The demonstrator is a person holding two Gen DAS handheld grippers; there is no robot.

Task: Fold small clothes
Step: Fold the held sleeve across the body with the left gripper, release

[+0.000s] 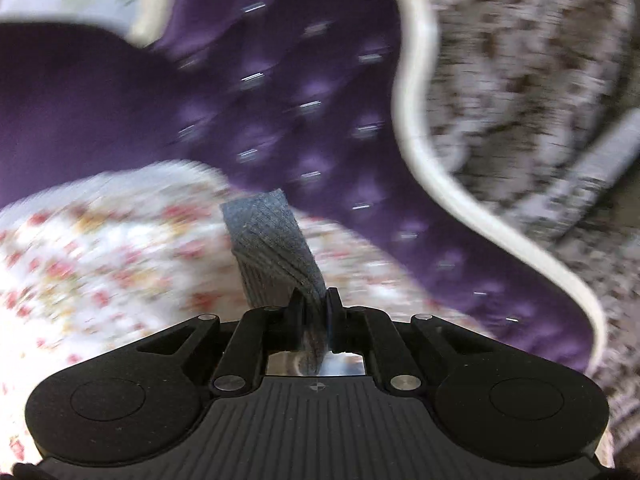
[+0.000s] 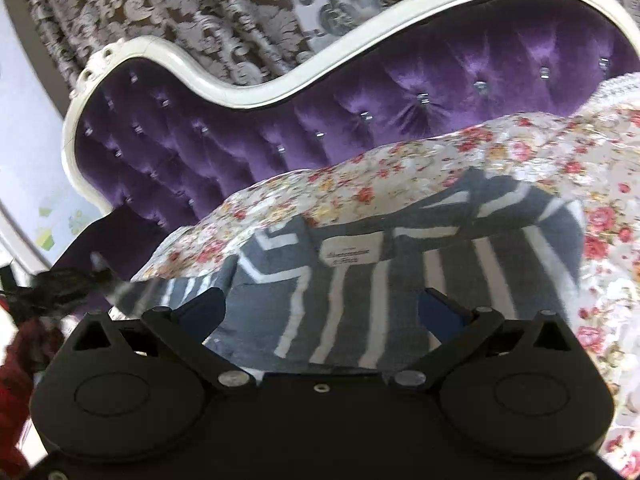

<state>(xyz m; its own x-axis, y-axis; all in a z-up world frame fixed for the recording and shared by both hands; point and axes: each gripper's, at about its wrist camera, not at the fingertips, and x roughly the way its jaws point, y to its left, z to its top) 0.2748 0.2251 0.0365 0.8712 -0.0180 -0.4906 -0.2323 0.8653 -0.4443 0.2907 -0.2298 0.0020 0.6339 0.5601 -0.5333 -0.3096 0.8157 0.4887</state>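
My left tongs [image 1: 316,300] pinch a grey strap [image 1: 272,248]; my right tongs [image 2: 320,308] gape wide over the striped garment [image 2: 400,280], lying on the floral bedsheet [image 2: 440,152].

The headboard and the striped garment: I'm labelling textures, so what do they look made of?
The headboard looks like purple velvet, shiny, button-tufted with glinting studs, in a glossy cream frame, wood or plastic. The striped garment looks like soft grey ribbed knit, matte, probably cotton.

Floral bedspread [image 2: 460,152] covers the bed — a grey striped garment [image 2: 400,280] lies on it, seemingly spread flat.
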